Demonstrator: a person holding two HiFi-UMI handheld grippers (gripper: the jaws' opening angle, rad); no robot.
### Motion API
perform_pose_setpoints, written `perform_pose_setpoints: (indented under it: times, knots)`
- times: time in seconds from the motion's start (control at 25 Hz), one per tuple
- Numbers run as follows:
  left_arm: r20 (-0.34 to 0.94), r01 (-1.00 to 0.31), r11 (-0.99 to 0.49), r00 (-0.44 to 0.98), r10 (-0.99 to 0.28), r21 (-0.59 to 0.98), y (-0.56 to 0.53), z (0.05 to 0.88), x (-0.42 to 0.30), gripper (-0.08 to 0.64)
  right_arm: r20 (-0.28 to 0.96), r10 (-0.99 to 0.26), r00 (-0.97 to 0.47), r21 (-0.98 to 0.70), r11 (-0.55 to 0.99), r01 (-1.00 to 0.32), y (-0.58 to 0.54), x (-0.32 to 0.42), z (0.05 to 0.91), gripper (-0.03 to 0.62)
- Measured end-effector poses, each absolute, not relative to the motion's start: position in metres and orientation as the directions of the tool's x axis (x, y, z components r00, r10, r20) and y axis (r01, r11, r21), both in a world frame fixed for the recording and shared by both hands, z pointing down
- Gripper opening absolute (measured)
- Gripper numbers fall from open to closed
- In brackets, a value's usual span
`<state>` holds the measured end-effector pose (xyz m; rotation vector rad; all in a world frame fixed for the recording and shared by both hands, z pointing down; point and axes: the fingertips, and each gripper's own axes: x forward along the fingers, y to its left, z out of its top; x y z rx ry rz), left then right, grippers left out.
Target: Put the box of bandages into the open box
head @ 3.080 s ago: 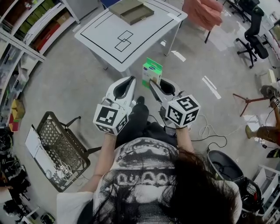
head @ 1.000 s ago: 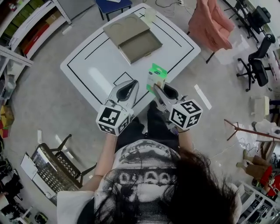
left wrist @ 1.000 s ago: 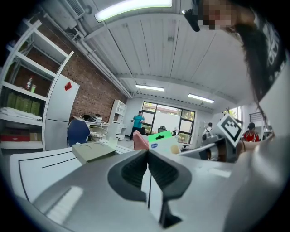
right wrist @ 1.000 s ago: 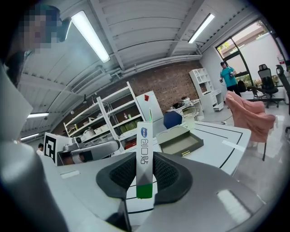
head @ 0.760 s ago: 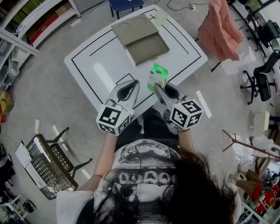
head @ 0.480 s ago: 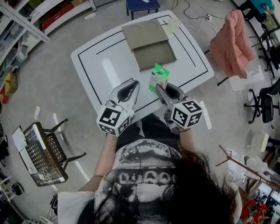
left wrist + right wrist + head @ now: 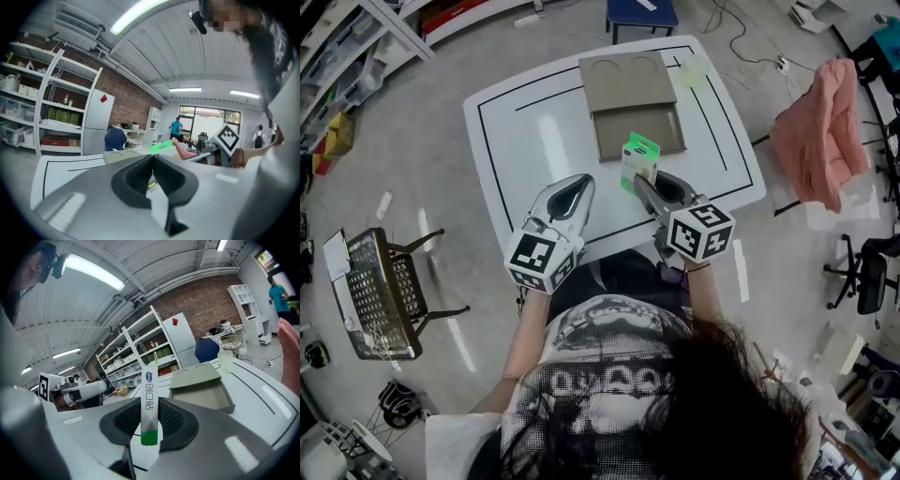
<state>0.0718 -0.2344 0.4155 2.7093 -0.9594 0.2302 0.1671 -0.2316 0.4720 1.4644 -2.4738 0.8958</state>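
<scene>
My right gripper (image 7: 643, 181) is shut on the green-and-white box of bandages (image 7: 637, 162), which stands upright between the pads (image 7: 149, 405) over the near part of the white table (image 7: 525, 141). The open grey box (image 7: 637, 130) lies just beyond it, with its lid (image 7: 626, 81) folded back flat on the far side; in the right gripper view the open box (image 7: 206, 393) sits ahead and to the right. My left gripper (image 7: 579, 190) hovers beside the right one, its jaws shut with nothing between them (image 7: 152, 174).
A pale green cup (image 7: 692, 70) stands at the far right of the table, next to the lid. Black lines (image 7: 492, 164) mark the table top. A wire basket cart (image 7: 377, 292) is on the floor at left; a pink cloth (image 7: 820, 131) hangs over a chair at right.
The view has swung round so the table and open box now lie straight ahead. Both grippers have come over the table's near edge, the bandage box nearer to the open box.
</scene>
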Motion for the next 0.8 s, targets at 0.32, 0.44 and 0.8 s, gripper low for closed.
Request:
perform_pose_setpoints:
  times: [0.32, 0.44, 0.8]
  knots:
    - [0.235, -0.697, -0.696, 0.715, -0.658, 0.171, -0.233, 0.416, 0.07, 0.0, 0.472, -0.634, -0.613, -0.354, 0.501, -0.79, -0.274, 0.178, 0.505, 0.092]
    - [0.236, -0.714, -0.681, 0.699, -0.676, 0.162, -0.235, 0.415, 0.07, 0.0, 0.521, -0.559, -0.645, -0.325, 0.57, -0.755, -0.295, 0.179, 0.517, 0.092]
    - [0.23, -0.759, -0.634, 0.65, -0.724, 0.148, -0.239, 0.412, 0.068, 0.0, 0.628, -0.343, -0.699, -0.316, 0.708, -0.632, -0.346, 0.177, 0.558, 0.092]
